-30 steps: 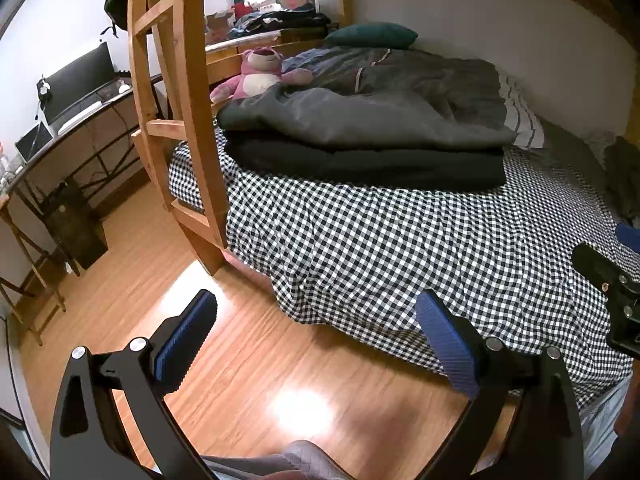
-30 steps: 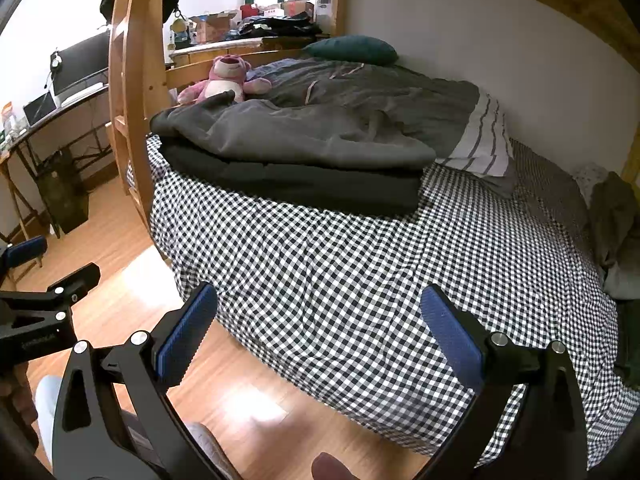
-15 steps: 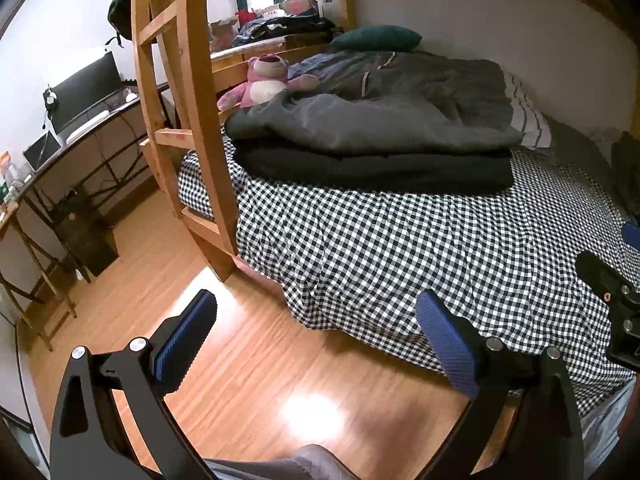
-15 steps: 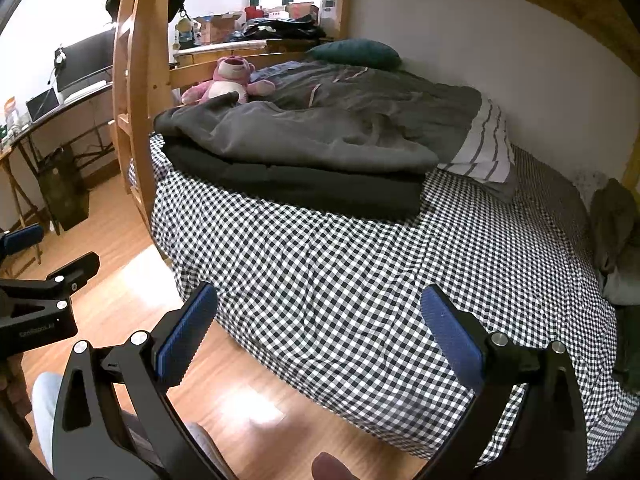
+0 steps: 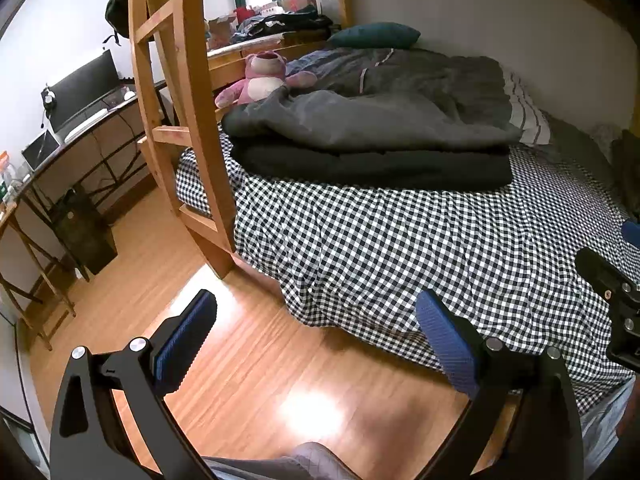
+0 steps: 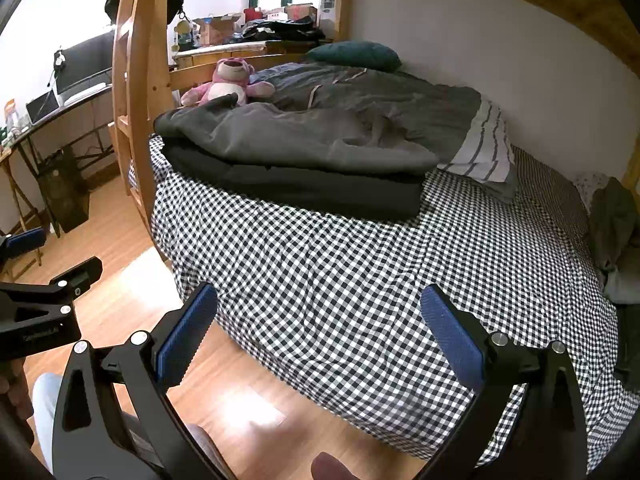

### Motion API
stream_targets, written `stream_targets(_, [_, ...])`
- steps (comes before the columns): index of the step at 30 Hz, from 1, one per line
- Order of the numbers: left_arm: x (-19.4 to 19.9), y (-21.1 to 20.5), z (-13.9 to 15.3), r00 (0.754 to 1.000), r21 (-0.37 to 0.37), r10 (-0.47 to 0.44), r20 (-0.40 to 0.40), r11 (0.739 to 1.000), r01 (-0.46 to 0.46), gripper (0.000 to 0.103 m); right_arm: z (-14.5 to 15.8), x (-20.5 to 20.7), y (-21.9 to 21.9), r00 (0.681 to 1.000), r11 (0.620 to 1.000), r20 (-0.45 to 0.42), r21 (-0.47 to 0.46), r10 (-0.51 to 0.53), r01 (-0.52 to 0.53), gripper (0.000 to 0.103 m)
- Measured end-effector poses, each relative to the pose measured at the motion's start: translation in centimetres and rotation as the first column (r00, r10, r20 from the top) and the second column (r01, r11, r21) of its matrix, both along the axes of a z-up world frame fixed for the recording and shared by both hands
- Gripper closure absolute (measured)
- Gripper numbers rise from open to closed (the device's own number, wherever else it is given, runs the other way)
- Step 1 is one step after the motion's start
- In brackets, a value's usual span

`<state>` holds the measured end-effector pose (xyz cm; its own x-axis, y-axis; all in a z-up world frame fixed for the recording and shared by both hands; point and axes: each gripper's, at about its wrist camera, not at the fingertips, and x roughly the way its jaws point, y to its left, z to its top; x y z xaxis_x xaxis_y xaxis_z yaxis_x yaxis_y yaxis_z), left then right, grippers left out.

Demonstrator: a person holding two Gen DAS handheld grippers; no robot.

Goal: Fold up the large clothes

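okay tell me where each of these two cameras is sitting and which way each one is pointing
Left wrist: sits on the left gripper, facing over the wood floor toward the bed; its open fingers and a knee show, with the right gripper at the right edge.
Right wrist: sits on the right gripper, facing the bed's checked sheet; its open fingers, a trouser leg and the left gripper show.
Shared: folded dark bedding, pink plush toy, ladder.

Folded quilts [image 6: 288, 160] lie stacked on the bed [image 6: 360, 280], plush toy [image 6: 230, 82] behind, ladder [image 6: 134, 92] left.
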<state>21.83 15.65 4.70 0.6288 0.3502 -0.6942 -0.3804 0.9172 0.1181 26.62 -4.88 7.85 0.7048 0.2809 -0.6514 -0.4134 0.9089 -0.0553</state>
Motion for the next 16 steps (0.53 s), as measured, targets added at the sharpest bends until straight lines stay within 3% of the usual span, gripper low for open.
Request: stream_targets(16, [-0.04, 0.08, -0.42, 0.999, 0.028, 0.029, -0.018, 0.999, -0.029, 0.004, -0.79, 0.23, -0.22, 1.000, 1.000, -0.028, 0.017, -0.007, 0.008, 0.003])
